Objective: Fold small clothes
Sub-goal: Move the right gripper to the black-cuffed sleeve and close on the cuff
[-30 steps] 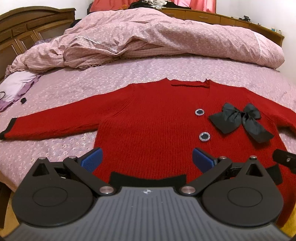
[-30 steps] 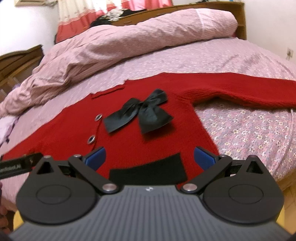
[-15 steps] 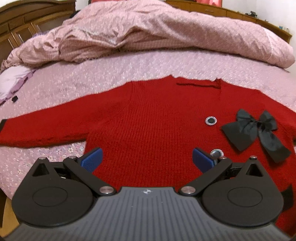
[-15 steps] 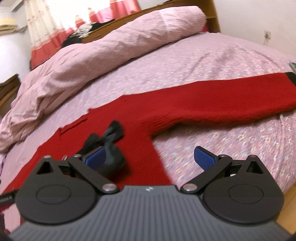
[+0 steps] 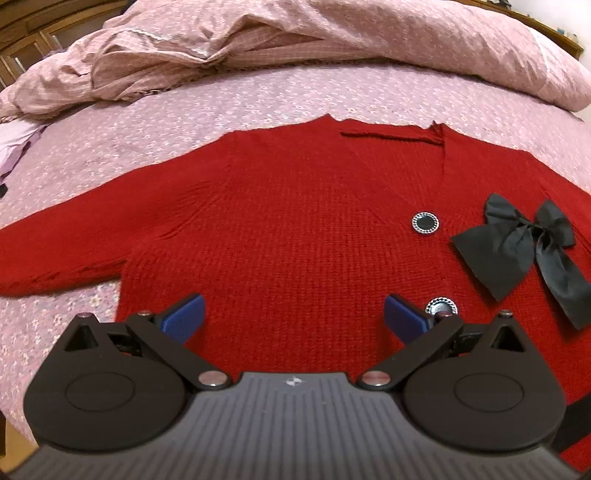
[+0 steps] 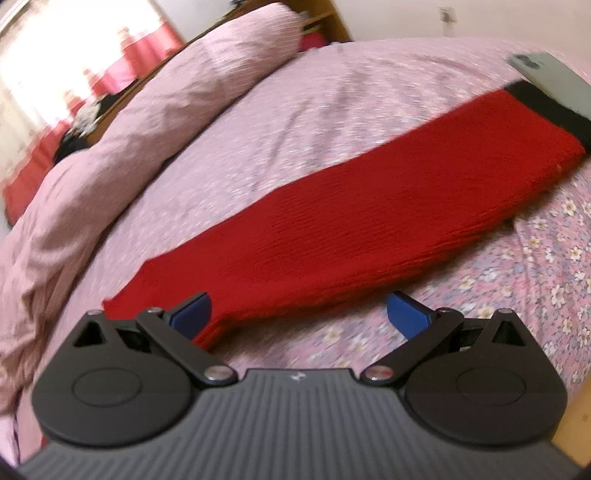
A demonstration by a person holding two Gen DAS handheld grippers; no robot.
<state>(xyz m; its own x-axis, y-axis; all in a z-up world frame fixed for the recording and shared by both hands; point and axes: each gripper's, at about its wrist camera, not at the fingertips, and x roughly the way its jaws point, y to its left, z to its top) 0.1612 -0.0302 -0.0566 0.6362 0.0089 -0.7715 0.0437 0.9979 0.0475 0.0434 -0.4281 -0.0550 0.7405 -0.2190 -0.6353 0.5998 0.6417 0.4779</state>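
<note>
Both tools hung released: the left gripper (image 5: pixel 293 317) over the red cardigan (image 5: pixel 295 229), the right gripper (image 6: pixel 299 314) facing its sleeve (image 6: pixel 369 229) toward 1 o'clock. Folding seemed unstarted; next, probably, pinch the cuff (image 6: pixel 550 107).

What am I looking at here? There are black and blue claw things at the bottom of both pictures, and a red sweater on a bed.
No robot: a person holds a two-finger gripper in each hand, each with a camera looking forward along its fingers. One picture is from the left gripper, the other from the right gripper. The blue tips are finger pads. Both grippers are open and hold nothing.

A red cardigan lies spread flat on the flowered bedsheet, with round buttons and a black bow. The right camera looks along one sleeve to its black cuff. A crumpled pink duvet lies behind.
</note>
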